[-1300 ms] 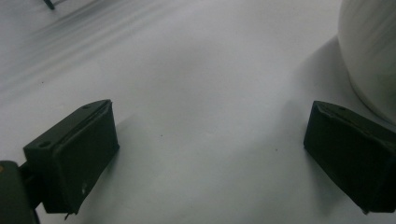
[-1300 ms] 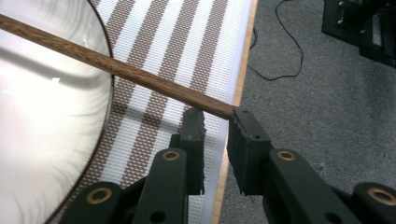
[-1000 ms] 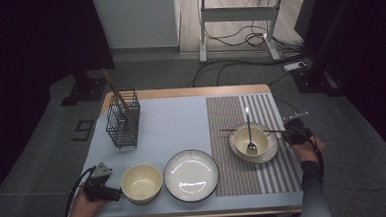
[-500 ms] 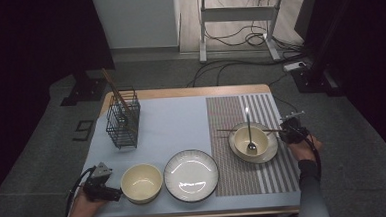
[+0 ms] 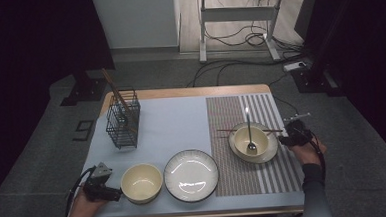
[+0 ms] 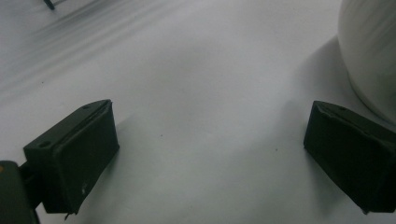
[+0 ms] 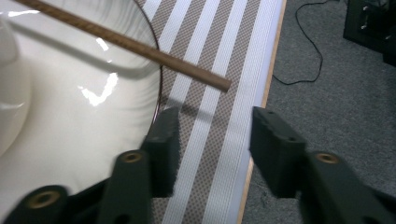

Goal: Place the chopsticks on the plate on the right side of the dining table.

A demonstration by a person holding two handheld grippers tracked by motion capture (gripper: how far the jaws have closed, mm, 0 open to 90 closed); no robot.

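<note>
The right gripper (image 5: 286,139) is seen just beside a plate (image 5: 271,153) on the striped placemat (image 5: 279,171), its jaws having just been opening, with nothing between them. Chopsticks (image 7: 135,46) are laid across the plate's rim, their end jutting past it ahead of the jaws. The left gripper (image 6: 210,154) is held wide open and empty on the blue mat (image 6: 196,84), next to a cream bowl (image 5: 142,182).

High view overhead facing forward, both gripper views close — right shares striped mat (image 7: 219,116) (table's edge)
</note>
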